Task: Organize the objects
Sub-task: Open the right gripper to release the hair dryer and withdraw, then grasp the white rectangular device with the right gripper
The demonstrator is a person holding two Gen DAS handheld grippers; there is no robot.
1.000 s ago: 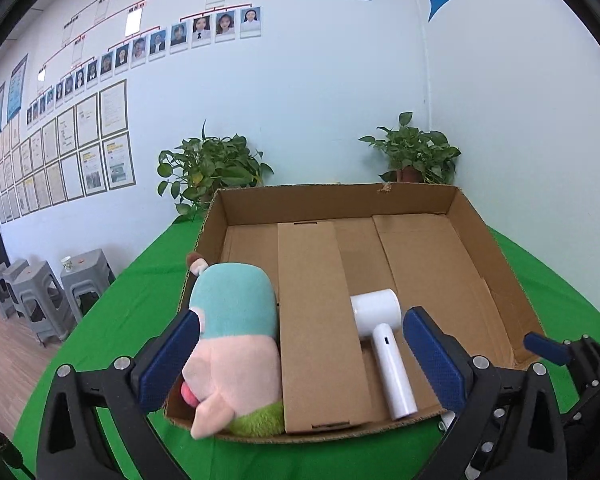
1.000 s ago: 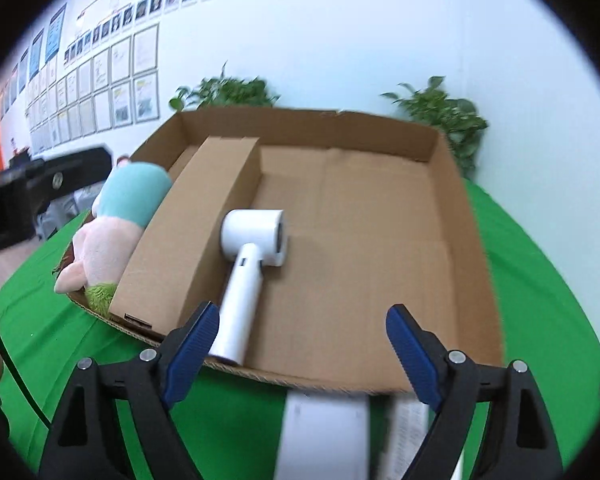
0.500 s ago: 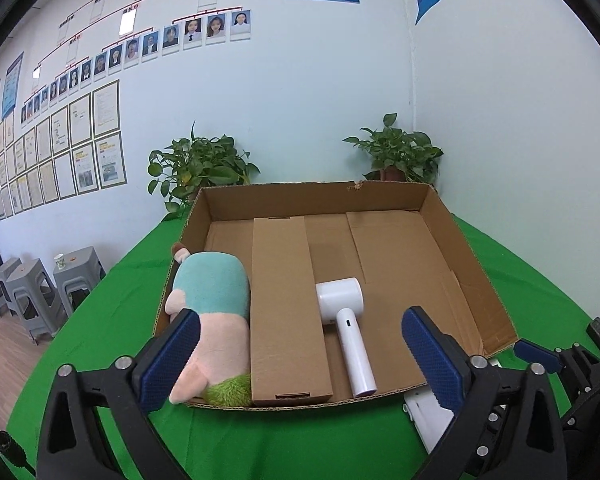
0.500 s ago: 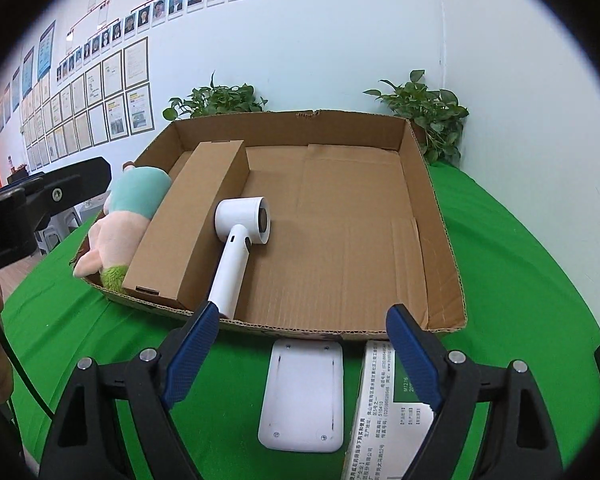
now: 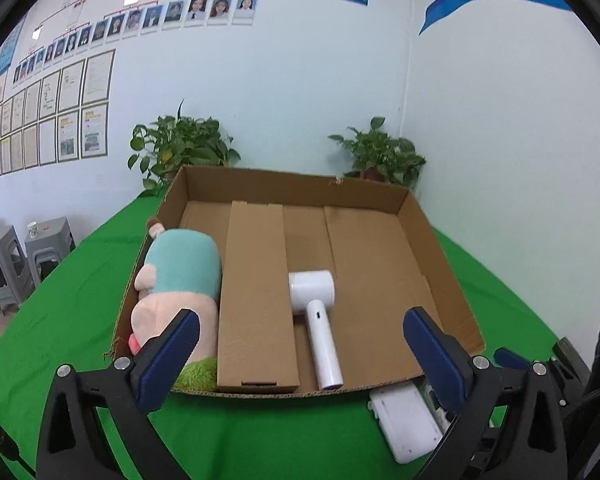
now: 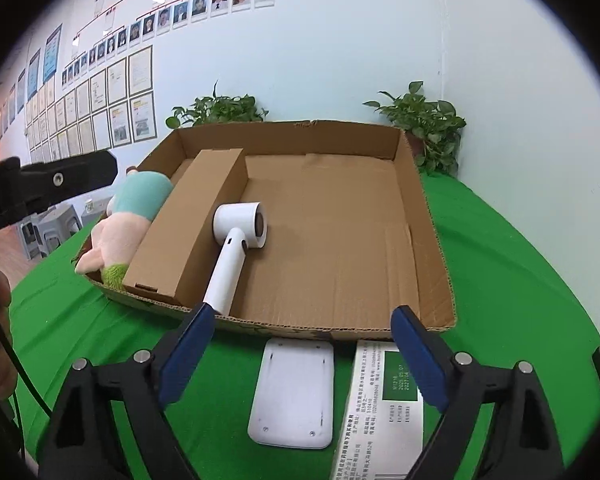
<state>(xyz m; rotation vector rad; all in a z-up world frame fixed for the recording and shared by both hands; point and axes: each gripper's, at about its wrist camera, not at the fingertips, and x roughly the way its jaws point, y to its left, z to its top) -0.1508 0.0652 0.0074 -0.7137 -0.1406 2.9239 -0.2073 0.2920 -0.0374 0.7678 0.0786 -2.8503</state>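
Left gripper [image 5: 300,338]: released, jaws spread to their widest after a brief narrowing and reopening, nothing between the pads. Right gripper [image 6: 300,354]: released, jaws just opened a little further, nothing clamped; it hangs above two items lying on the tabletop [image 6: 520,264].

Cardboard tray [image 6: 424,208]: occupies the centre of both views, resting on the green-covered tabletop. Contents, left to right in the left wrist view: plush toy [image 5: 176,280] against the left wall, its lower end overhanging the near edge; long brown carton [image 5: 256,296] lying lengthwise just beside it; white hair dryer [image 5: 316,312] next to the carton, handle pointing toward the near edge. The right half of the tray floor is bare.

Outside the tray, lower centre of the right wrist view: a flat white device [image 6: 294,392] and, just beside it on the right, a printed box [image 6: 384,404] with a green label. Both lie close to the tray's near wall.

Assessment: three items appear stowed; the step in hand is the approach to the remaining two. The right gripper is better placed. The next move calls for lowering it over the flat white device, closing across its narrow width, lifting clear of the near wall and setting it in the free right portion. The device's low profile may make the pads slip.
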